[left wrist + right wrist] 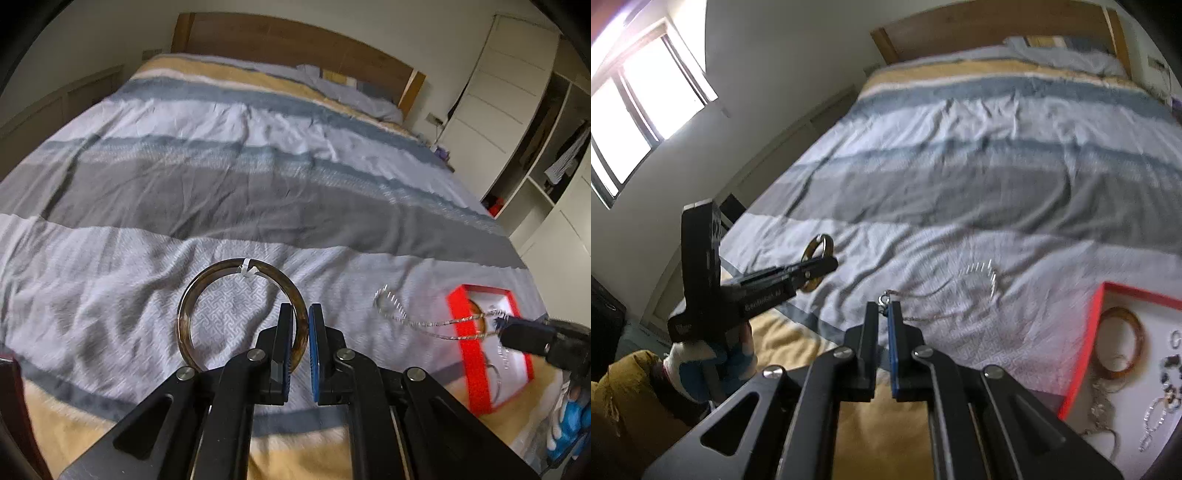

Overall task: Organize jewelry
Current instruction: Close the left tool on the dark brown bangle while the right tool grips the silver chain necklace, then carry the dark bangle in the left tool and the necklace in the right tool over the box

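A: Nearest the lens, lower centre of the left wrist view: left tool (300, 314), pads clamped on the rim of the brown bangle (207, 295). Gripped at the right edge, ring hanging free above the bed (221, 184), probably to keep the tagged gap clear.

B: Same spot in the right wrist view: right tool (882, 308), closed on the clasp end of the silver necklace (979, 280). Pinched at the ring so the chain trails right without tangling, most likely.

A: Destination?

B: Red box (1082, 354), lower right, white lining. Already holding another bangle (1123, 343) and a few blurred chains and beads.

A: Both pieces lifted off the bed, neither in the box yet.

B: Risk, probably: chain snagging on the box rim.
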The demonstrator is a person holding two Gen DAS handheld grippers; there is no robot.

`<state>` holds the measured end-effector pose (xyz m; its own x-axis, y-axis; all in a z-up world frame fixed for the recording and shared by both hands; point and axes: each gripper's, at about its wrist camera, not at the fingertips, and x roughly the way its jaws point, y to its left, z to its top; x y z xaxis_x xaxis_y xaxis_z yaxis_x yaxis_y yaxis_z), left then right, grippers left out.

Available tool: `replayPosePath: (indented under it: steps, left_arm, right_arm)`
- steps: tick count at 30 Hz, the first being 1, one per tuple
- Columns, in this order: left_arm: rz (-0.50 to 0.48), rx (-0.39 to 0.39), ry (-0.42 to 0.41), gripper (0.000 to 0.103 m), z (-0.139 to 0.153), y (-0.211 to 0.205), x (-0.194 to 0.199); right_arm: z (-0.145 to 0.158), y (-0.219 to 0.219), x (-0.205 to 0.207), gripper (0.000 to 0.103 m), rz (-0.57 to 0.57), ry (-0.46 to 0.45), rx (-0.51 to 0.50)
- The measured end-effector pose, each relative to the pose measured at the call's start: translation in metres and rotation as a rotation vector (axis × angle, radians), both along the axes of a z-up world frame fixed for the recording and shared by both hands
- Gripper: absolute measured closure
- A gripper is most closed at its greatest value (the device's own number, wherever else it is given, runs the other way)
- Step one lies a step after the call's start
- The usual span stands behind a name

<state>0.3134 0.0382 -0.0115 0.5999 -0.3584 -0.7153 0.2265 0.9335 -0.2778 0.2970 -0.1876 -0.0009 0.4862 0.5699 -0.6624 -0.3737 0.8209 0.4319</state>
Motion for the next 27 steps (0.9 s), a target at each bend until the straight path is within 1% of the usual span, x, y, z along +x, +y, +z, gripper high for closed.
replayPosePath:
  steps: [5,8,14,17,22,27]
  left_arm:
    - [-0.005,0.003,-0.047,0.095,0.033,0.004,-0.031]
    - [-0.007,0.009,-0.081,0.095,0.056,0.005,-0.052]
    - [-0.018,0.009,-0.132,0.095,0.090,0.000,-0.087]
    - [-0.036,0.006,-0.157,0.095,0.105,-0.010,-0.102]
    - [-0.091,-0.001,-0.189,0.095,0.127,-0.042,-0.119]
    - [-0.166,-0.012,-0.196,0.095,0.136,-0.091,-0.123]
  right_arm:
    - [0.041,-0.005,-0.028,0.099,-0.019,-0.056,0.004]
    - [0.060,-0.010,-0.048,0.099,-0.030,-0.086,0.003]
    - [0.095,-0.025,-0.090,0.099,-0.060,-0.148,0.007]
    - [0.111,-0.037,-0.110,0.099,-0.079,-0.182,0.004]
    - [0.136,-0.063,-0.135,0.099,-0.120,-0.229,-0.003]
    - [0.149,-0.104,-0.152,0.099,-0.184,-0.254,-0.021]
